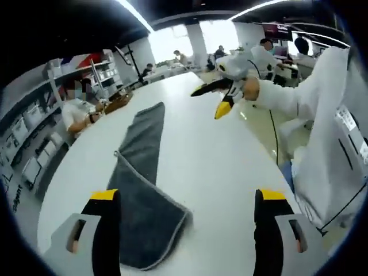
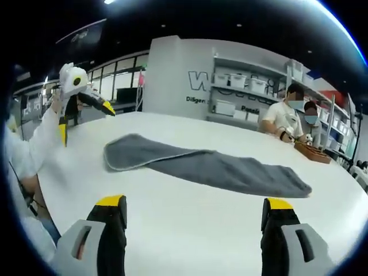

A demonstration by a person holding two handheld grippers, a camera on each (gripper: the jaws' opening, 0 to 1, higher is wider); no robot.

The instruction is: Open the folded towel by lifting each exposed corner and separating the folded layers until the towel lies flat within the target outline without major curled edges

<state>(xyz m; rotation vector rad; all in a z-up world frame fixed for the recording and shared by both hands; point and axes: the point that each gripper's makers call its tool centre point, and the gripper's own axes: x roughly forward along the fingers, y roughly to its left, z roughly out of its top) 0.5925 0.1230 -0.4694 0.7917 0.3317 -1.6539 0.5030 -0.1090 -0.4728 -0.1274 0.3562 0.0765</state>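
1. Left gripper view, nearest: left tool (image 1: 190, 201) w/ jaws spread wide, nothing between them, hovering over the white bench (image 1: 218, 161).
2. Just past the left jaw: grey towel (image 1: 141, 190) lies on the bench, folded into a long strip. Wider end w/ pale hem sits by that jaw, narrow end runs away toward the far edge. Jaw overlaps the near edge in the view; can't tell if touching.
3. Further out, upper right of that view: right tool (image 1: 221, 98) held up in the air, well clear of the towel, yellow tips apart, carrying nothing. White sleeve (image 1: 299, 98) behind it.
4. Right gripper view, nearest: right tool (image 2: 192, 213) jaws wide, nothing held, above bare bench (image 2: 190, 213).
5. Mid-distance: towel (image 2: 201, 164) stretches across the bench, rounded hemmed end at left, strip trailing right.
6. Upper left: left tool (image 2: 86, 109) raised off the bench, tips apart.
7. Far: seated people (image 2: 284, 118) at the bench's far edge by a wooden tray (image 2: 313, 152); shelves w/ bins (image 2: 241, 86) behind.
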